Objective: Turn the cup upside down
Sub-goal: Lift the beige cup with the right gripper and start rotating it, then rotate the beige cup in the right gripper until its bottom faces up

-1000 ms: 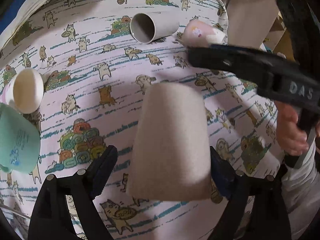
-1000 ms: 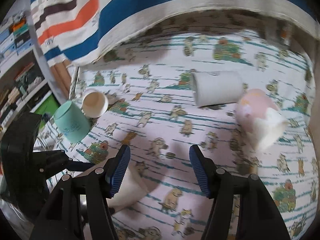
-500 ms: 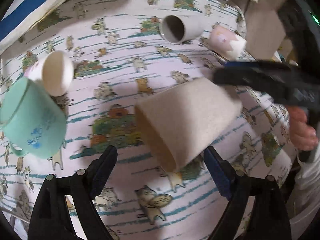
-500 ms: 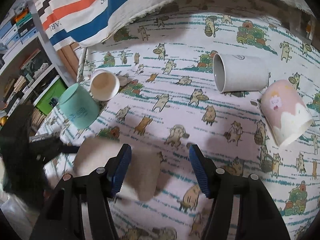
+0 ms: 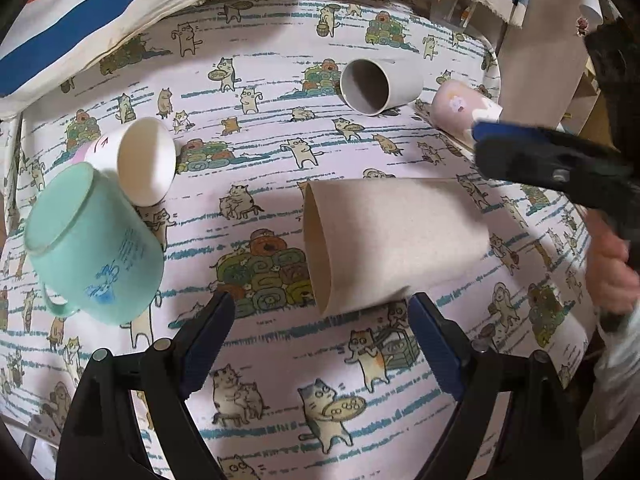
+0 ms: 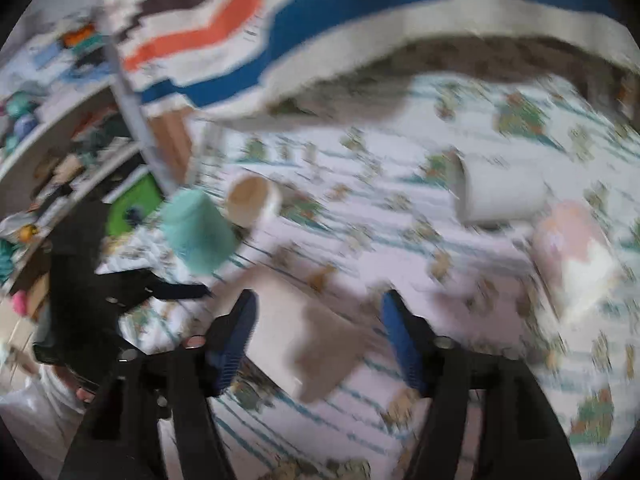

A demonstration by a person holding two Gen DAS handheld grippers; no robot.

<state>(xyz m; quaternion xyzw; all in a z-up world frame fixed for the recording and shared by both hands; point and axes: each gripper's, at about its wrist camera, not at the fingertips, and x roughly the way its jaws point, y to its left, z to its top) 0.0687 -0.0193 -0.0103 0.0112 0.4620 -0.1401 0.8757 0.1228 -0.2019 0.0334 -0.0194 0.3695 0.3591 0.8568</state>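
Note:
A beige cup (image 5: pixel 392 240) lies on its side on the cat-print cloth, its open mouth toward the left. My left gripper (image 5: pixel 320 332) is open just in front of it, the cup beyond its fingertips and untouched. In the blurred right wrist view the same cup (image 6: pixel 308 344) lies between and just beyond the fingers of my open right gripper (image 6: pixel 320 340); whether they touch it I cannot tell. The right gripper also shows in the left wrist view (image 5: pixel 560 164), to the right of the cup.
A mint mug (image 5: pixel 92 244) and a white paper cup (image 5: pixel 144 160) lie at the left. A grey cup (image 5: pixel 376 86) and a pink cup (image 5: pixel 464 110) lie at the back right. A striped cloth (image 5: pixel 120 8) hangs over the far edge.
The beige cup has tipped from upright in the left gripper to lying on its side on the cloth. The left gripper has drawn back. The right wrist view is now blurred by motion.

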